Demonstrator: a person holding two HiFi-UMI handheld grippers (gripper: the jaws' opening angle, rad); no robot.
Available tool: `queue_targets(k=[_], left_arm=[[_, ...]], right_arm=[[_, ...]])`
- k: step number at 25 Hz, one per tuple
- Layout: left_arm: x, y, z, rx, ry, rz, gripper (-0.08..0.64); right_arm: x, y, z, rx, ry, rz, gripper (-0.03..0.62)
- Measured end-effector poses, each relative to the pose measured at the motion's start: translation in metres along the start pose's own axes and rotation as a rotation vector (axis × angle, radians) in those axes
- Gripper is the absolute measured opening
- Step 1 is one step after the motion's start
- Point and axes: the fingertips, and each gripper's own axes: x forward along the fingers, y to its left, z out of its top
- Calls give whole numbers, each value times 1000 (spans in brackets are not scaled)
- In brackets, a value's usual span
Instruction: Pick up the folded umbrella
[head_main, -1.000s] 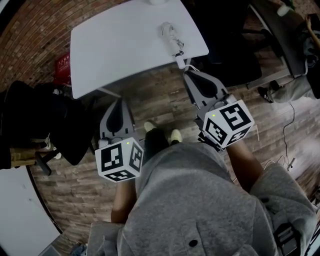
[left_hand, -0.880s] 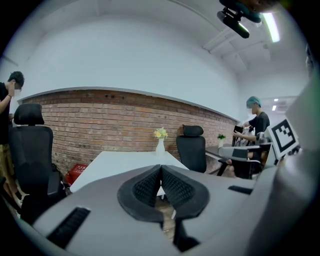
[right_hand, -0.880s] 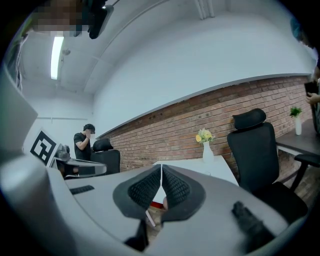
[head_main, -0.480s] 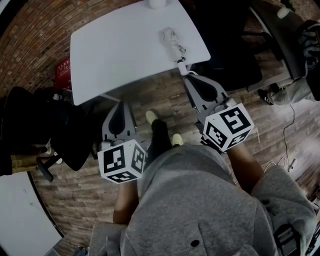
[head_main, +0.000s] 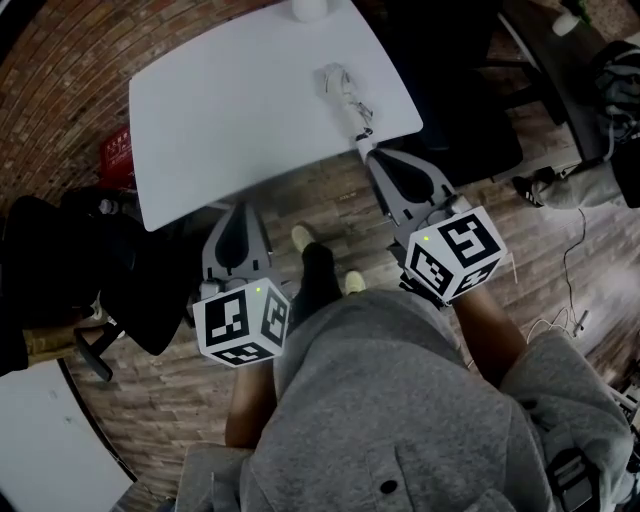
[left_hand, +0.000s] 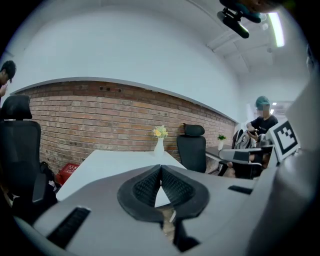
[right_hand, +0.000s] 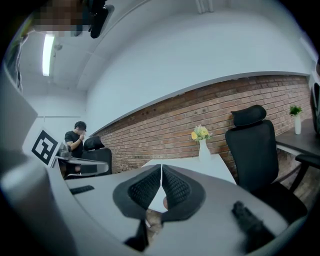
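Hand-held grippers both clenched, pads meeting at the tips, nothing in either. Since a second ago the left hand-held gripper (head_main: 238, 208) and right hand-held gripper (head_main: 368, 152) have both come forward. The person is mid-step, one shoe (head_main: 302, 237) now ahead of the other on the wood floor (head_main: 330, 200). Left tip has gone from short of the tabletop (head_main: 230, 110) to right at its near edge. Right tip sits at the near right corner.

Folded umbrella (head_main: 342, 88) hasn't moved. It lies flat on the tabletop near the right edge, strap end pointing at the right hand-held gripper, just beyond its tip, not touching. Neither gripper view shows it; each gripper's own body blocks the low foreground. Further back there's a vase (right_hand: 202, 149) with yellow flowers at the far edge, then the brick wall (left_hand: 100, 115).

Meaning: approach only, pickup not begun. The right hand-held gripper looks the likely one, but it would have to open before closing on the umbrella. It's a slim pale bundle near the edge, so sloppy contact could nudge it off.
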Motion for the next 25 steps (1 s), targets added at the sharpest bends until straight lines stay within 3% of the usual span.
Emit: queue_targets(k=[15,25], left_arm=[[60,50,31,-36,-18,-51,15],[74,75,33,-74,-6,-36,14]], right_arm=[[71,-6,24,-38,31,-50,25],[101,-1,27,-76,71,-40,25]])
